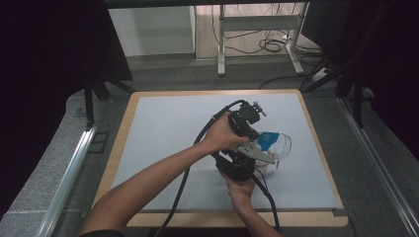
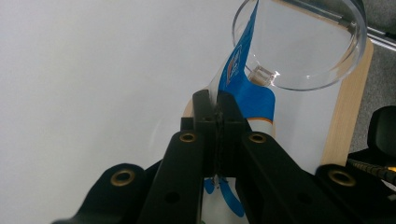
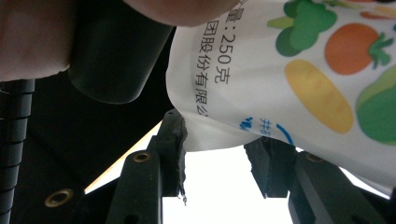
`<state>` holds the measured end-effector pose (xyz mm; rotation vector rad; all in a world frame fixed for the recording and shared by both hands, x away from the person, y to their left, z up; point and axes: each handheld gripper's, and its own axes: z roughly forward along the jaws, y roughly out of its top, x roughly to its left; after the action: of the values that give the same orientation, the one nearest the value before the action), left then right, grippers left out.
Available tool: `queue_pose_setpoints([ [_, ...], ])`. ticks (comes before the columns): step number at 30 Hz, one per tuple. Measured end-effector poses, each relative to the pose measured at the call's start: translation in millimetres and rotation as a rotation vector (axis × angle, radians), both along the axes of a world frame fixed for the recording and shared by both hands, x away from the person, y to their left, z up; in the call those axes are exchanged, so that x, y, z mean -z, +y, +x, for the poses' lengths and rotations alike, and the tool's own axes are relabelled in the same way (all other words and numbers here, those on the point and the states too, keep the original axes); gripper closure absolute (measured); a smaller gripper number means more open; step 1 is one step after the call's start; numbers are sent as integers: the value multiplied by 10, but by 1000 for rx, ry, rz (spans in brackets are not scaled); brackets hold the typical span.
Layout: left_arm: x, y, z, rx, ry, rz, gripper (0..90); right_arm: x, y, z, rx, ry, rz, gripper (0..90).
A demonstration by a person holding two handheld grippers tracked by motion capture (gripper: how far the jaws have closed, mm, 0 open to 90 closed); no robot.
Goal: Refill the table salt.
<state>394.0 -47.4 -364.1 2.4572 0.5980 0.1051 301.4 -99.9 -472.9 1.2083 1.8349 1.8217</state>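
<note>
Two claws work one bottle (image 1: 272, 146) right of centre in the high frame, above the desk (image 1: 163, 128). The left claw (image 2: 218, 105) is pressed together on its loosened label (image 2: 246, 93); the right claw (image 3: 215, 140) pinches the white printed body. A sharp tug could tear the film or twist the bottle loose.

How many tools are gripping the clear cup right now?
2. The left tool is shut on the clear cup at its wall, near the blue label. The right tool grips its printed lower end from below. Both meet mid-table in the high view.
</note>
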Motion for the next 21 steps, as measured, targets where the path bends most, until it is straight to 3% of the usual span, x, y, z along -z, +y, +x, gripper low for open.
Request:
queue_pose_setpoints([
  [21, 30, -24, 4, 7, 7, 10, 896, 27, 2, -4, 15, 2, 15, 598],
])
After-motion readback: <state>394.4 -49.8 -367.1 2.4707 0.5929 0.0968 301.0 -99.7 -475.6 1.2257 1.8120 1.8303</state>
